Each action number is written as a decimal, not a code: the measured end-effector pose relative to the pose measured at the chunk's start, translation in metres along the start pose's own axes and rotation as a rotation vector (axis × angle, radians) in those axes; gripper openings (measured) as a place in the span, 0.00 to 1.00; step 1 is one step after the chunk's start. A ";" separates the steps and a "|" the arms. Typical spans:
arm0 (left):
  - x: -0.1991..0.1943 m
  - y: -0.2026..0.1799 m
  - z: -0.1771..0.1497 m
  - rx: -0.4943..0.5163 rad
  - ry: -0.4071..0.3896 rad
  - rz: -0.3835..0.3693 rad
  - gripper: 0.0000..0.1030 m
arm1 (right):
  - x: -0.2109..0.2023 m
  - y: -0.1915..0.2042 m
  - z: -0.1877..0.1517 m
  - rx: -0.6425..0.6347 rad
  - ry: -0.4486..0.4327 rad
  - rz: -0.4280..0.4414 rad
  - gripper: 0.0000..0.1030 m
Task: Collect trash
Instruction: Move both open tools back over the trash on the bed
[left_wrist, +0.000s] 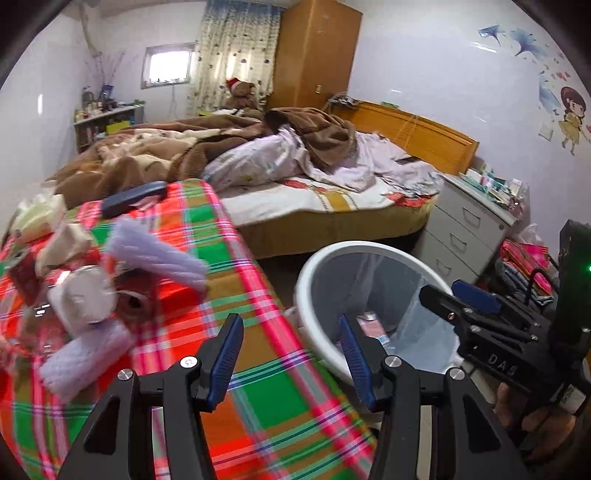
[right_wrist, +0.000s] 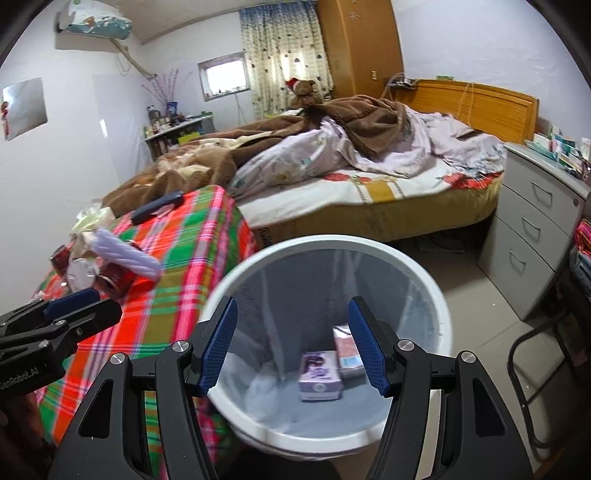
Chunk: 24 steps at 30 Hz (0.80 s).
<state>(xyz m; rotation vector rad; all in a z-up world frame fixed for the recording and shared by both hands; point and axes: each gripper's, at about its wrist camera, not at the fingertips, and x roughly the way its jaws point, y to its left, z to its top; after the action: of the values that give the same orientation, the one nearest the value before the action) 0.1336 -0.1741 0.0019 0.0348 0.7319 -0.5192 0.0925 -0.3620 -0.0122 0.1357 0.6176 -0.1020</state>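
Right gripper is held spread and empty above the bin; two packets are seen dropped inside, straight ahead. Left gripper, also spread and empty, is pointed past the table edge. Trash is left piled ahead-left of it, so more is judged to remain

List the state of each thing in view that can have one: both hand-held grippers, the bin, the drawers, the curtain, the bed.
Left hand-held gripper: open, nothing between its jaws.
Right hand-held gripper: open, empty, over the bin.
Trash bin: upright, lined, two small packets at the bottom.
Purple packet: lying in the bin.
Drawer unit: all drawers closed.
Curtain: drawn.
Bed: unmade, covers rumpled.
Wardrobe: doors closed.
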 end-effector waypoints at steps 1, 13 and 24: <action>-0.004 0.003 -0.001 -0.004 -0.005 0.007 0.52 | 0.000 0.003 0.000 -0.005 -0.002 0.006 0.62; -0.059 0.086 -0.017 -0.109 -0.081 0.159 0.52 | 0.007 0.062 0.006 -0.123 -0.039 0.118 0.62; -0.092 0.169 -0.025 -0.207 -0.105 0.297 0.54 | 0.032 0.115 0.013 -0.242 -0.018 0.194 0.62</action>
<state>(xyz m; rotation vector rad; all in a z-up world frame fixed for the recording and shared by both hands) 0.1389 0.0193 0.0181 -0.0752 0.6600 -0.1592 0.1418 -0.2527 -0.0092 -0.0396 0.5912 0.1588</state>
